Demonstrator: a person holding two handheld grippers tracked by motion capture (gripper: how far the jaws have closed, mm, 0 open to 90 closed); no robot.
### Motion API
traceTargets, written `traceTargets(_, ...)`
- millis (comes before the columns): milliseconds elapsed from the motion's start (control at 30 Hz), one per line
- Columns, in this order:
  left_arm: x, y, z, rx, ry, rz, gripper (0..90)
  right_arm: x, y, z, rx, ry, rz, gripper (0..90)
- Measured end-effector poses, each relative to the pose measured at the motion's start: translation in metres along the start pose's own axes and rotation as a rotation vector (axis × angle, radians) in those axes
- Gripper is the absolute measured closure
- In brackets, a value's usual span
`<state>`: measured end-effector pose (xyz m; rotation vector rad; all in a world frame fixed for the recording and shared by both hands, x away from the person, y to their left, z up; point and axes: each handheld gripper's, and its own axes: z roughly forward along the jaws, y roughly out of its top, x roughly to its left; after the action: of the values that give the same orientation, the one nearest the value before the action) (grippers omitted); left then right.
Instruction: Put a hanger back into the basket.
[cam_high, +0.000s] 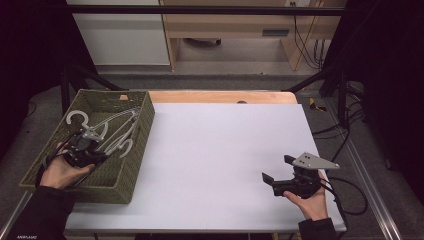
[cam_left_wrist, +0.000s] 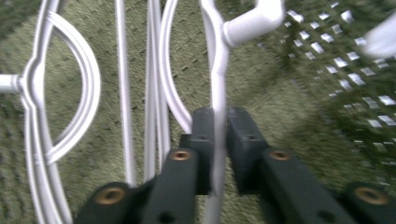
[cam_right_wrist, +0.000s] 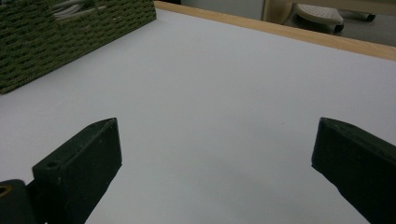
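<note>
Hanger (cam_left_wrist: 217, 88) clamped by left gripper (cam_left_wrist: 220, 140) in basket (cam_high: 145, 125).

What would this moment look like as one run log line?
left hand-held gripper: shut on white hanger | place: green basket | right hand-held gripper: open, above white table

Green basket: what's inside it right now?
White plastic hangers lie piled in the basket; the left gripper is shut on one hanger's bar. The gripper and hand cover the basket's near end.
</note>
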<state>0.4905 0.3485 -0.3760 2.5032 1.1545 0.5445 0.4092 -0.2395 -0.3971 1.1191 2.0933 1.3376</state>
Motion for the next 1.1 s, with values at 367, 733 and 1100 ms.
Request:
traceTargets(367,-0.006,0.003,0.01,0.066,0.062,0.018,66.9,0.0,0.0,0.001,0.004,0.0,-0.003,1.8)
traceTargets(733,0.024,-0.002,-0.016,-0.034,0.073,-0.084,78.8,-0.001,0.0,-0.002,-0.005,-0.002,-0.003,1.8)
traceTargets(1100,0.061,-0.019,-0.014,-0.133,0.205,-0.288,72.3,-0.001,0.0,-0.001,-0.001,-0.005,0.0,1.8)
